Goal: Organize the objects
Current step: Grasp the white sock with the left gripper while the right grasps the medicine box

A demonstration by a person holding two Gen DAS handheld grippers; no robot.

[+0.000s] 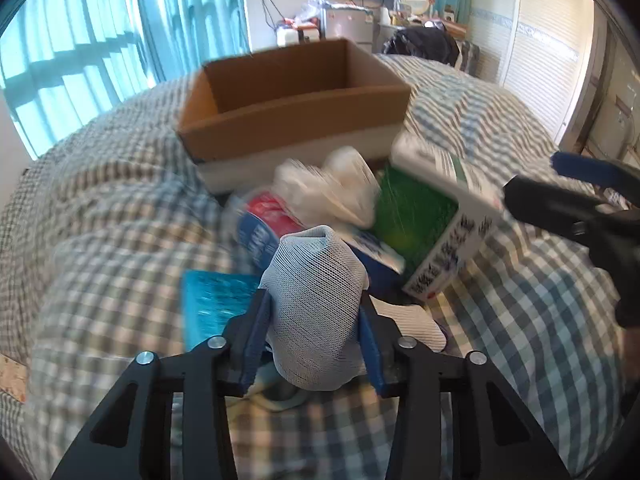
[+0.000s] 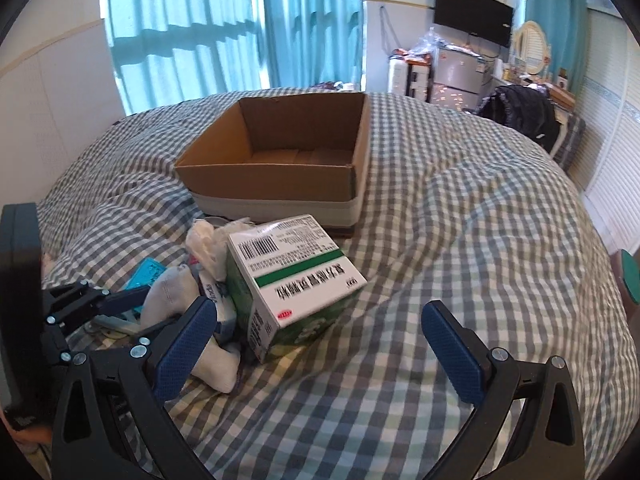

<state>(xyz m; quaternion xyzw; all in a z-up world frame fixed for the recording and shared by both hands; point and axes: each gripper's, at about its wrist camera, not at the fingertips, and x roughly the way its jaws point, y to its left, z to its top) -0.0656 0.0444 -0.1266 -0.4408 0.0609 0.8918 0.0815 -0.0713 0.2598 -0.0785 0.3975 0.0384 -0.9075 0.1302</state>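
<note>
My left gripper [image 1: 314,308] is shut on a white-grey sock [image 1: 316,300] and holds it over a pile on the bed; the sock [image 2: 170,290] and the left gripper [image 2: 132,304] show at the left of the right wrist view. The pile holds a green and white medicine box [image 1: 432,220] [image 2: 292,280], crumpled white tissue [image 1: 328,188] [image 2: 206,246], a red and blue packet [image 1: 264,220] and a teal item [image 1: 212,304] [image 2: 146,274]. An empty cardboard box [image 1: 292,120] [image 2: 276,168] stands behind the pile. My right gripper [image 2: 320,328] is open and empty, just right of the medicine box.
The bed has a rumpled blue-grey checked cover [image 2: 460,240]. Another white sock [image 2: 216,364] lies by the right gripper's left finger. Curtains [image 2: 240,28], a fridge [image 2: 456,76] and a dark jacket [image 2: 520,112] are at the back of the room.
</note>
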